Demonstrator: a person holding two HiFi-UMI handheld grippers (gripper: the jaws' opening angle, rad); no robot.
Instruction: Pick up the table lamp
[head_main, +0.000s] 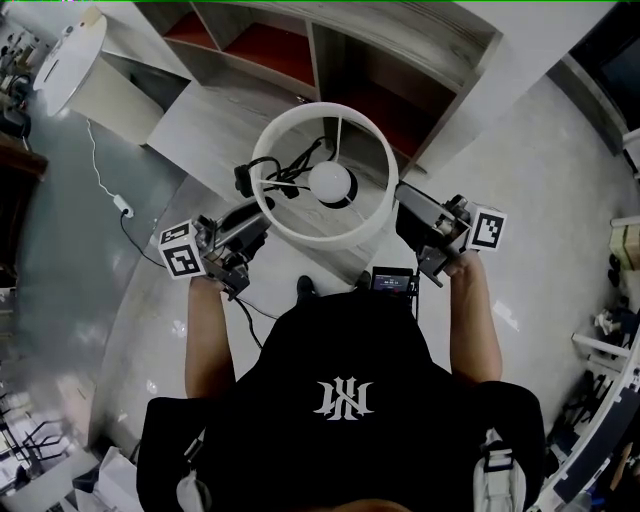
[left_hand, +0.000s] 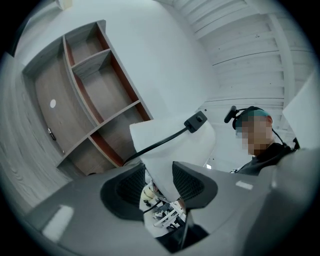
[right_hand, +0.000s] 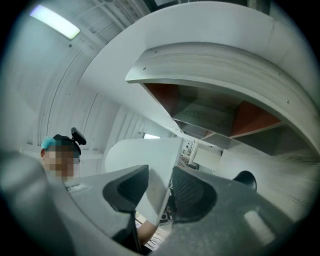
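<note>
Two grippers clamped the table lamp (head_main: 331, 182) by its white shade (head_main: 330, 236) at frame centre: the left gripper (head_main: 260, 218) on the shade's left wall, the right gripper (head_main: 402, 205) on its right. Each had one jaw inside and one outside, probably to balance it level, below the shelf unit (head_main: 400, 60) at upper frame.

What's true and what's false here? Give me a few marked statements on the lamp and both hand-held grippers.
1. The left hand-held gripper is clamped on the lampshade wall. True.
2. The right hand-held gripper is empty. False: its jaws clamp the opposite side of the lampshade.
3. A round white bulb sits in the middle of the lampshade. True.
4. The cord draped across the lampshade is white. False: it is black.
</note>
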